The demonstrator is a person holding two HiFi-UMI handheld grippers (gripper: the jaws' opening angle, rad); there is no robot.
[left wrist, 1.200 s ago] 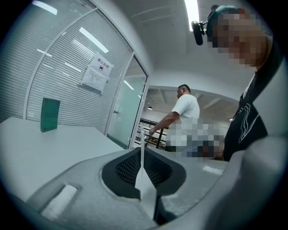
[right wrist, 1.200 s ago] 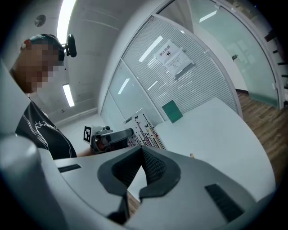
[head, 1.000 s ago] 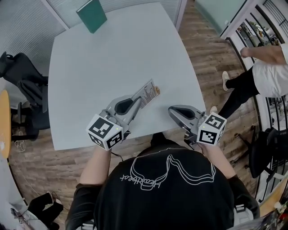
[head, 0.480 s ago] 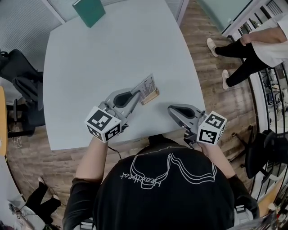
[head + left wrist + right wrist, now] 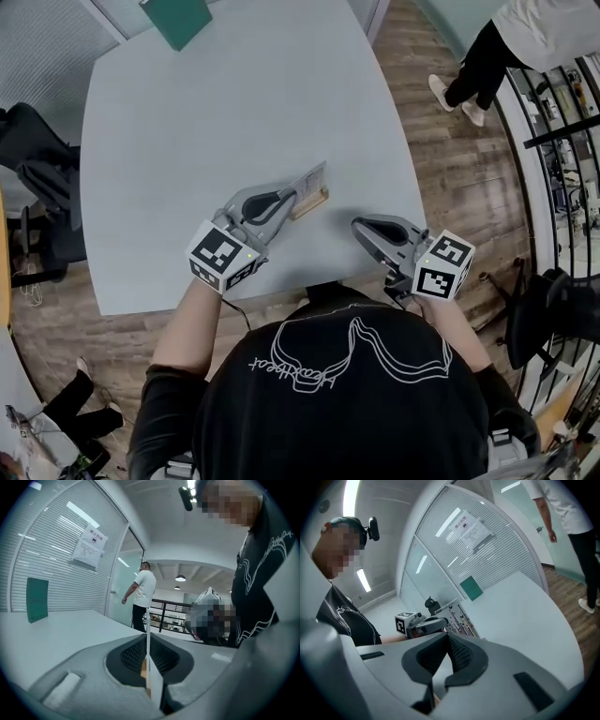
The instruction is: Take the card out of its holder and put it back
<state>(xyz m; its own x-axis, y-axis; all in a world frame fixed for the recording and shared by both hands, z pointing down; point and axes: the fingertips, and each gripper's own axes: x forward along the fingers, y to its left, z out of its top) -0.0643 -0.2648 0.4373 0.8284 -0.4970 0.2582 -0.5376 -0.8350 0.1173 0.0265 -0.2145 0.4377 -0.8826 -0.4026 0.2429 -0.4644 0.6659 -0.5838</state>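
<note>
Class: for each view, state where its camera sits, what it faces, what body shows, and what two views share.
Head view: on the head, facing steeply down at the table; shirt, forearms, left gripper, right gripper.
Left gripper view: on that gripper, along jaws shut on the card; shirt.
Right gripper view: on that gripper, toward the left gripper; shirt.
All three share the green book.

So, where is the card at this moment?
In the head view the card stands near the front edge of the table, clamped in the left gripper, its lower edge at the wooden holder.
</note>
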